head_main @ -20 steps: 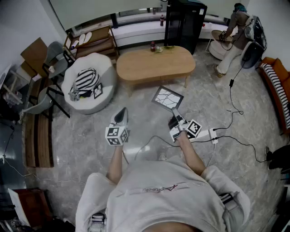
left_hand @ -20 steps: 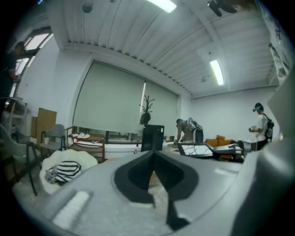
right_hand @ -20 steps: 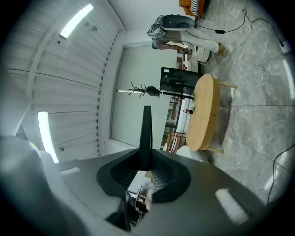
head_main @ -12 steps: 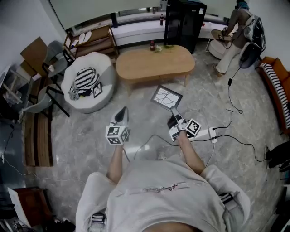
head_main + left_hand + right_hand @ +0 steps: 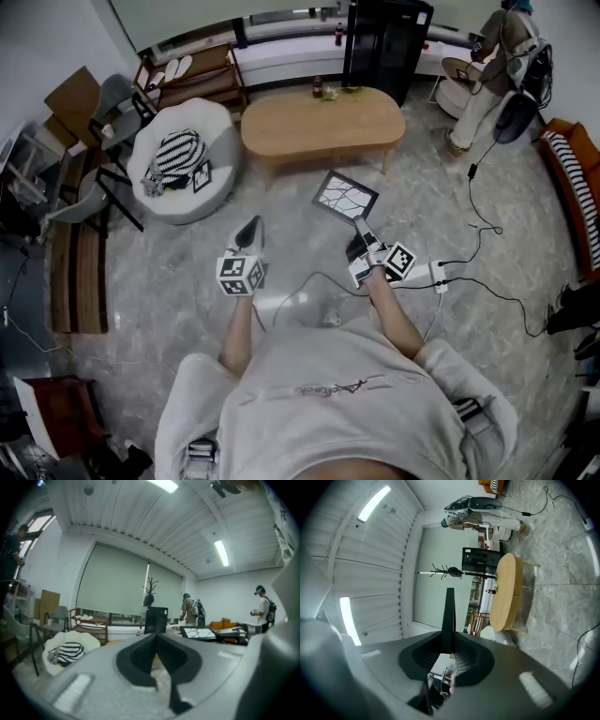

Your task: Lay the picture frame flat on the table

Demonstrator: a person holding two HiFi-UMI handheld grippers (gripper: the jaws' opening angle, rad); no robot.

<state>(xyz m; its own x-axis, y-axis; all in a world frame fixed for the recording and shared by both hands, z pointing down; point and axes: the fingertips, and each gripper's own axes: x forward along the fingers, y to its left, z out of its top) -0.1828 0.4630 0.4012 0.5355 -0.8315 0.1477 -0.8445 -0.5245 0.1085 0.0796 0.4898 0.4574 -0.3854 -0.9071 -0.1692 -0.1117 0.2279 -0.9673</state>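
The right gripper [image 5: 360, 228] is clamped on a corner of the frame [image 5: 345, 197], held in the air at centre, short of the table [image 5: 319, 131] above it, while the left gripper [image 5: 249, 232] is closed and empty, so the carrying step seems in hand, and next the frame needs bringing over the tabletop and lowering flat.

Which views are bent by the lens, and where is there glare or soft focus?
Head view: the edges curve, the light is even, the picture frame looks sharp. Left gripper view: dark round corners, a bright ceiling lamp, the left gripper itself is soft. Right gripper view: the scene is rolled sideways, a lamp strip glares.
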